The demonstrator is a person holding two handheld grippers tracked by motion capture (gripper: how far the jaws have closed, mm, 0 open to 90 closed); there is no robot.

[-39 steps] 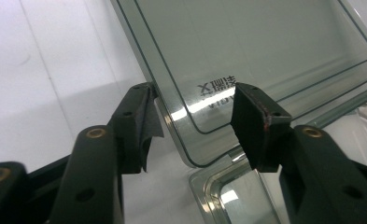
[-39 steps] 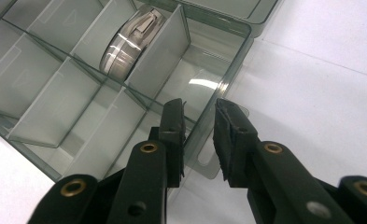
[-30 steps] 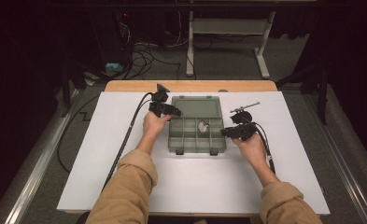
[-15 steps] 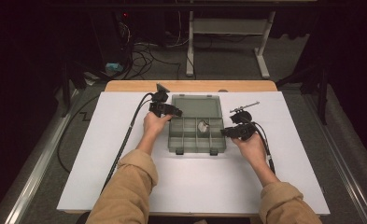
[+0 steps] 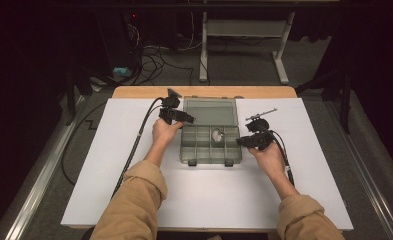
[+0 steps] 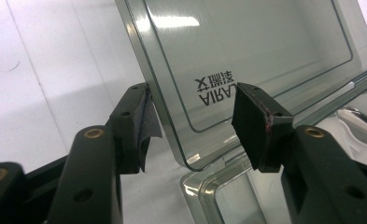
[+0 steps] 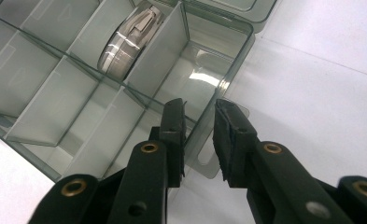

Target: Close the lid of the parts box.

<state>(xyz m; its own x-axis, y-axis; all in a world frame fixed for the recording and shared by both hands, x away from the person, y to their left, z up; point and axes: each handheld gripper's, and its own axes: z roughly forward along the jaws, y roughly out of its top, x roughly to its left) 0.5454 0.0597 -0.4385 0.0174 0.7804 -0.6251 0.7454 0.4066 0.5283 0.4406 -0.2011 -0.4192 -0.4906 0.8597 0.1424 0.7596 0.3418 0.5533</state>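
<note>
The left tongs (image 6: 193, 126) are placed astride the corner of the clear lid (image 6: 246, 51) of the box (image 5: 211, 147). Their jaws have just been closing, yet both pads are seen standing clear of the lid, so nothing is pinched there so far. If the closing is finished only on that rounded corner, the smooth plastic could probably slide out from between the pads, and the lid would drop back or snap down unevenly on the base. A twist of the hand while so little edge is gripped could also strain the hinge.

The right tongs (image 7: 199, 135) are set over the side wall of the box, one jaw inside a compartment and one outside. The wall appears to be lightly pinched, though firm pressure cannot be confirmed. If that hold is loose, the whole box may be dragged across the white table (image 5: 109, 165) when the lid is moved. A roll of tape (image 7: 127, 44) lying in a middle compartment could be shaken against the dividers, but it is unlikely to be thrown out.

The box is seen in the high view at the middle of the table, between the two hands. It is made of smoky, see-through plastic, with its base divided into several compartments by thin partitions. All compartments that can be seen are bare except the one with the tape. The lid is raised at the far side and carries a moulded frame and printed lettering. A small metal tool (image 5: 260, 115) is left on the table just beyond the right hand.
</note>
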